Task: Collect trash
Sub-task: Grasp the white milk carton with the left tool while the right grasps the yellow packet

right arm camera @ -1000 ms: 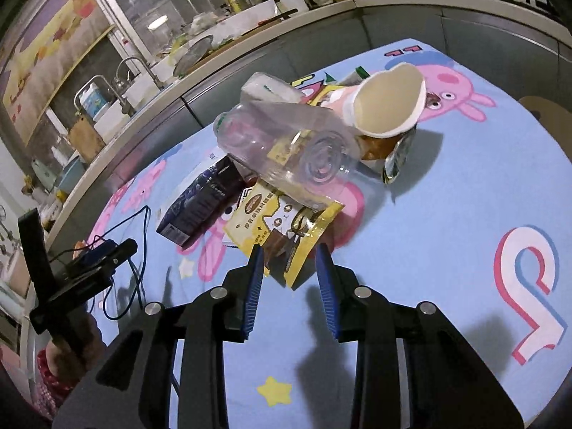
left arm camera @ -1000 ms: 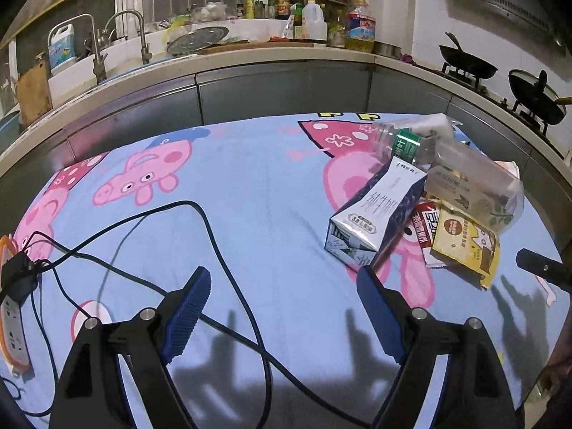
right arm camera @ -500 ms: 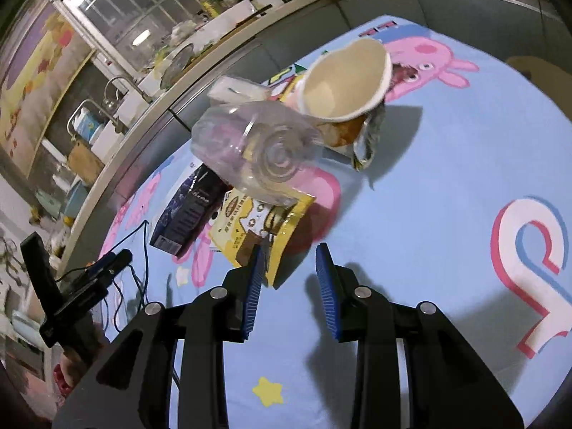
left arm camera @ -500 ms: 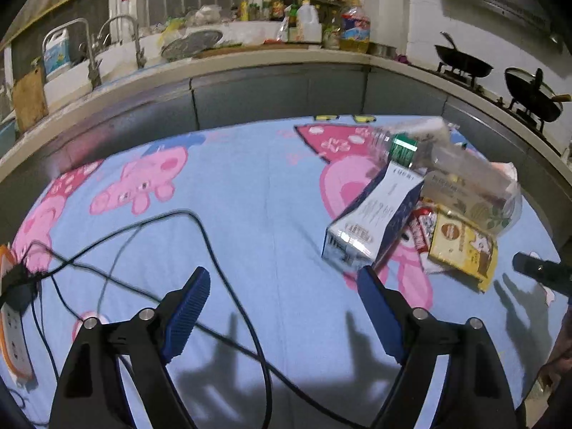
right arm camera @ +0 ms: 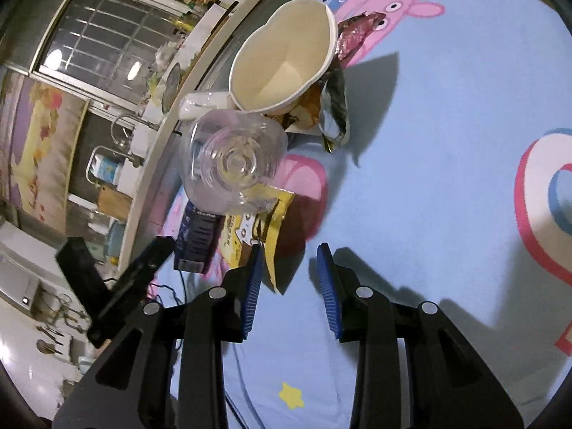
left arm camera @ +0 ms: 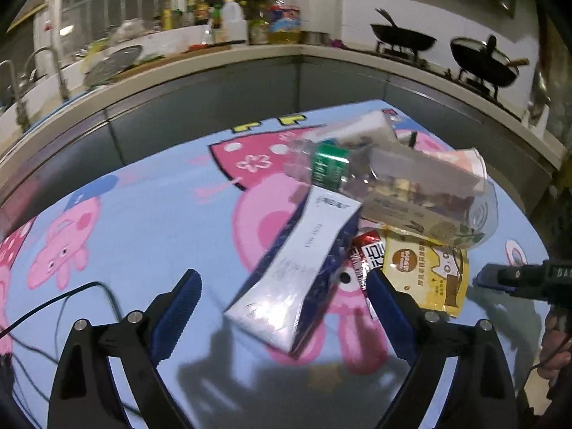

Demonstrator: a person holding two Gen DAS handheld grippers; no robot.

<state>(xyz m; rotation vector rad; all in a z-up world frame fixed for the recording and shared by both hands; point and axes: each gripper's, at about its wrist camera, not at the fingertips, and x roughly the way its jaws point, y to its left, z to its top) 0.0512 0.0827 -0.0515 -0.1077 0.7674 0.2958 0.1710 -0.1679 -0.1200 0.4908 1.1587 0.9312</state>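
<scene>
A pile of trash lies on the blue cartoon cloth. A white and navy carton lies between the wide-open fingers of my left gripper, its near end level with the tips. A clear plastic bottle with a green cap lies behind it; its base faces the right wrist view. A yellow snack bag also shows in the right wrist view; my open, empty right gripper has its left finger at the bag's edge. A paper cup lies on its side.
A crumpled foil wrapper lies by the cup. A red wrapper lies under the carton. A black cable runs over the cloth at left. A kitchen counter with bottles and woks runs behind the table.
My left gripper has moved forward and right, so the carton now lies between its fingers. My right gripper has moved closer to the yellow bag and its fingers have opened a little wider.
</scene>
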